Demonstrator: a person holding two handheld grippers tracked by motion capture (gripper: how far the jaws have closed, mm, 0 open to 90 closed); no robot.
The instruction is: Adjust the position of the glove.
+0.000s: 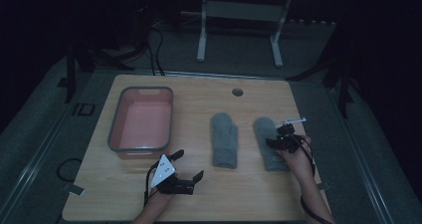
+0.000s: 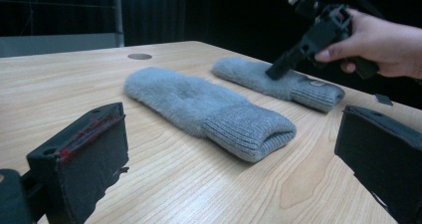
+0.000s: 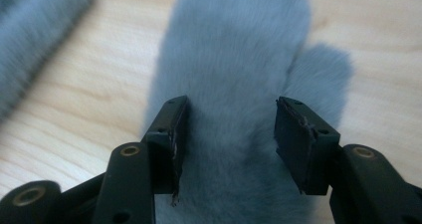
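Observation:
Two grey fuzzy mittens lie side by side on the wooden table, cuffs toward the person. My right gripper is down on the right mitten, open, with its jaws straddling the mitten's body just below the thumb; its tips touch the fleece. The left mitten lies free. My left gripper hovers low near the front edge, open and holding nothing, and faces the left mitten's ribbed cuff.
A pink bin with a grey rim stands empty at the table's left. A round cable hole sits at the back centre. Beyond the table are a white desk frame and cables on the floor.

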